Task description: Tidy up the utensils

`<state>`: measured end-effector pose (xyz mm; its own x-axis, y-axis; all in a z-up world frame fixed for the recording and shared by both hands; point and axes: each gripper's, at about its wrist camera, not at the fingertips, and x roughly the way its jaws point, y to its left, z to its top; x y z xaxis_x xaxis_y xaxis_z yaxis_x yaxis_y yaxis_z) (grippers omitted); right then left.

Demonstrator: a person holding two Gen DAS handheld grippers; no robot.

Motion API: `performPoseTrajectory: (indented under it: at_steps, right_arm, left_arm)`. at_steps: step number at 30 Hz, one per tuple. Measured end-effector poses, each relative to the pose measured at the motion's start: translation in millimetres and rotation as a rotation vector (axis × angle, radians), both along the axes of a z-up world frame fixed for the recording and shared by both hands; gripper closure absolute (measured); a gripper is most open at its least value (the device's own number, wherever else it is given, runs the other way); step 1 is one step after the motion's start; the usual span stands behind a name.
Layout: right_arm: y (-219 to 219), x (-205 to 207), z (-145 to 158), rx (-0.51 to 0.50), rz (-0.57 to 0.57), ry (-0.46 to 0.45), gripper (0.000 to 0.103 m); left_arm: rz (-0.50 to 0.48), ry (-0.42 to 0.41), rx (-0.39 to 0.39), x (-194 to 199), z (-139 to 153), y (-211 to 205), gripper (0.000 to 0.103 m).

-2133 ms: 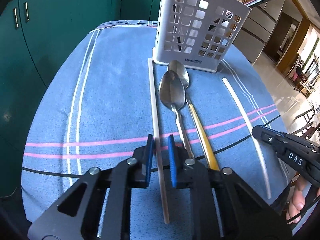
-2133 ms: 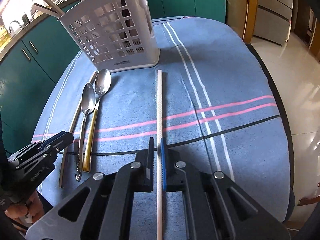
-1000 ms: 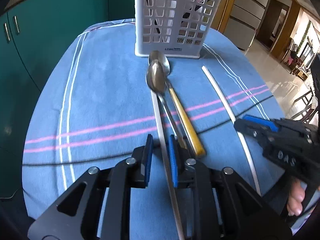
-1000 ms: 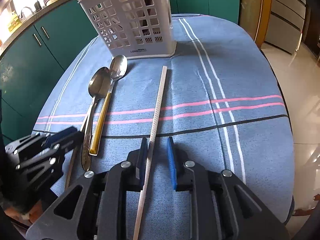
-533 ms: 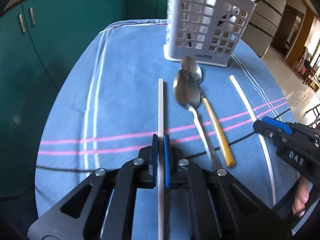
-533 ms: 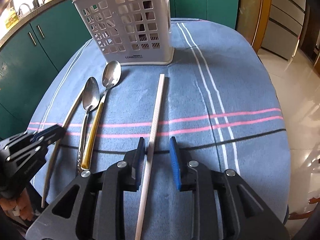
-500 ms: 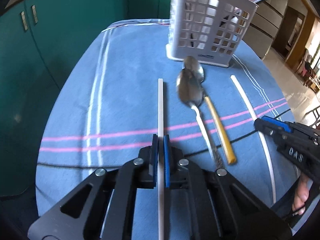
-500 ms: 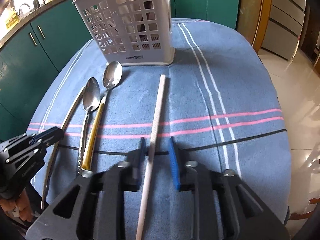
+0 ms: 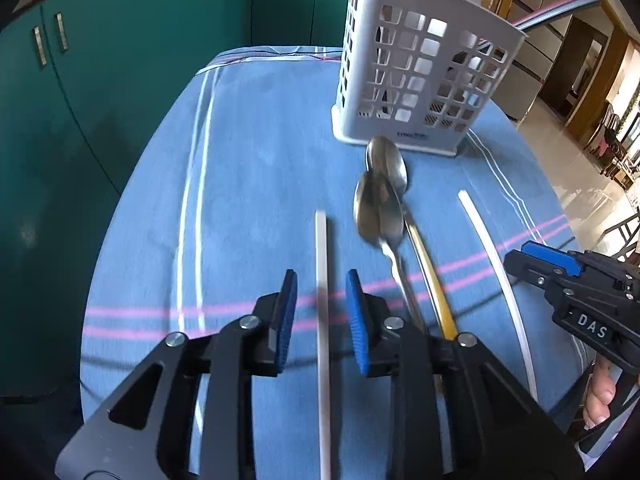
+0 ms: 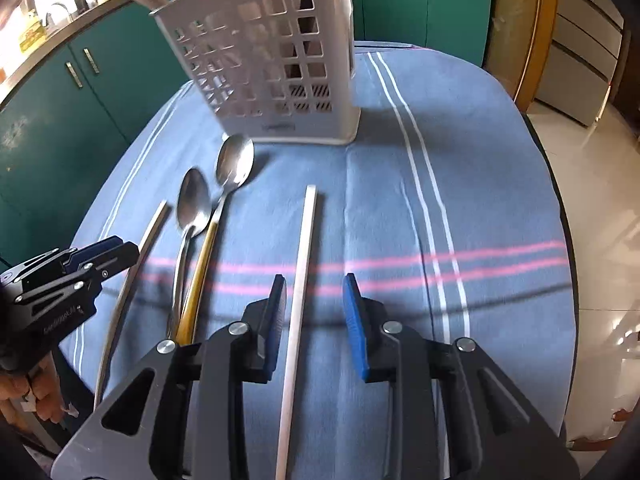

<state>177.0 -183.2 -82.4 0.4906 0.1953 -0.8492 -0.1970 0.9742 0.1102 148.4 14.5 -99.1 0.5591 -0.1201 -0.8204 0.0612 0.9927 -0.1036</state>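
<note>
Lying between each spread-open hand-held gripper's (image 9: 321, 312) (image 10: 314, 310) fingers, a white chopstick (image 9: 322, 320) (image 10: 298, 280) seemingly rests untouched.

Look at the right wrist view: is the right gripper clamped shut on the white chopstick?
No, the right gripper is open, its blue pads apart beside the white chopstick.

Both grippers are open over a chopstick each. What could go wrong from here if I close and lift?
1. The right gripper has its chopstick lying close to one pad, off-centre, so closing may nudge or tilt it.
2. The left gripper works right beside the overlapping spoons; a sideways drift could knock them.
3. The caddy already holds utensils, so the long sticks may catch on its rim.
</note>
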Motion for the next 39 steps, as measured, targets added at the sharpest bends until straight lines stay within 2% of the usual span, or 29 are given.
performPoseTrajectory:
  at_steps: [7,15,17,20,21,26,31,39]
  right_arm:
    - [21.3,34.2,-6.8,-0.097,-0.005,0.028,0.074]
    - [21.6,50.5,-14.5,-0.104,0.003,0.038,0.074]
    - [24.0,50.9,-14.4,-0.097,0.004,0.036,0.078]
    - [22.8,45.7,-13.1,-0.079,0.003,0.037,0.095]
    - [22.4,45.0,-12.9,-0.074,0.003,0.038,0.095]
    - [15.9,37.1,-10.4,-0.027,-0.001,0.044,0.096]
    - [3.1,11.3,19.5,-0.004,-0.010,-0.032,0.097]
    - [-19.7,-40.2,98.2,0.061,-0.020,-0.230,0.096]
  left_arm:
    - [-0.033,0.055,0.063,31.0,-9.2,-11.0,0.075]
    - [-0.052,0.057,0.091,33.4,-10.2,-14.1,0.075]
    - [-0.053,0.050,0.093,30.6,-9.8,-15.4,0.077]
    - [-0.050,0.041,0.087,29.5,-9.5,-14.3,0.091]
    - [-0.052,0.040,0.079,29.4,-9.6,-14.2,0.096]
    - [-0.057,0.030,0.058,23.8,-7.4,-13.6,0.097]
    - [-0.057,-0.035,0.047,7.1,17.2,-14.2,0.097]
    - [-0.071,-0.239,0.021,-33.3,97.3,-16.3,0.097]
